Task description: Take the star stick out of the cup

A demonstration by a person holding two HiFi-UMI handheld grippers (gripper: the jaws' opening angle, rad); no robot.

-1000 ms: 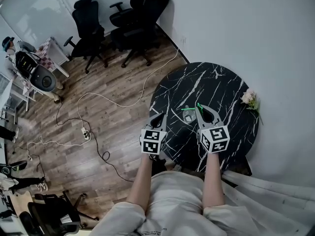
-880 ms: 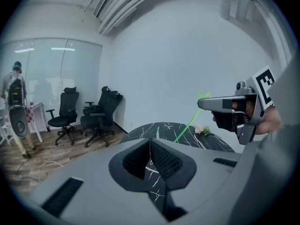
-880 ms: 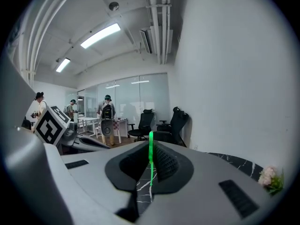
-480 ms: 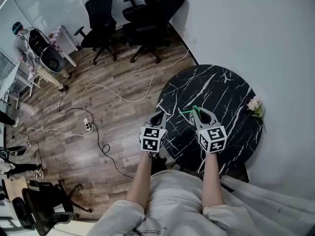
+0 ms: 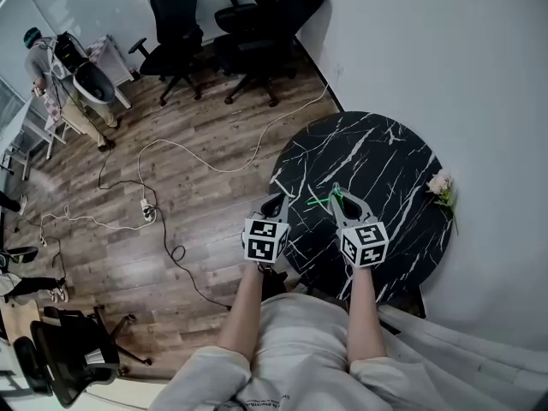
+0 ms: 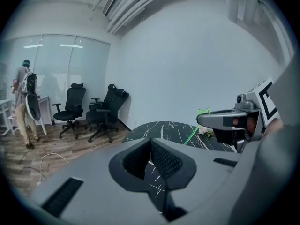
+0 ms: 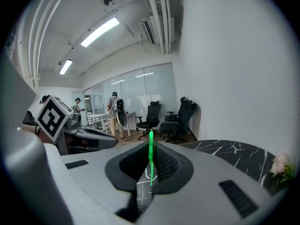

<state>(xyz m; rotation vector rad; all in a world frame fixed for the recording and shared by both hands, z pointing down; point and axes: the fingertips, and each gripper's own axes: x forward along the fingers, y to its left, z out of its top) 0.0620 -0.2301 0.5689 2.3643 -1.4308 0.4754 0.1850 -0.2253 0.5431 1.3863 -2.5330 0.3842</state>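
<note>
Star stick [image 7: 151, 137] is clamped between the jaws of the right gripper [image 5: 336, 197]. In the right gripper view the pads are closed on its thin green shaft, which stands nearly upright through them, with a short part showing above and below the grip. From the left gripper view I see the star end above the right gripper, and the lower end slopes down toward the table [image 5: 385, 157]. The stick hangs in the air over the near edge of the table and touches nothing else. I cannot find the cup in any view, so I judge that the stick is already out of it.

I believe the stick is very light, thin and a little bendy, probably smooth plastic. It could turn or slide in the pads if I swing it fast. The middle of the shaft is the good place to hold, as now. The star looks easy to break, so I would not squeeze it.

The left gripper [image 6: 150, 146] has its jaws together with nothing between them, and it is just beside the right one, at the table's near left edge. A small bunch of flowers [image 5: 441, 185] lies at the far right rim, well apart. Office chairs [image 5: 257, 24] stand beyond on the wooden floor.
</note>
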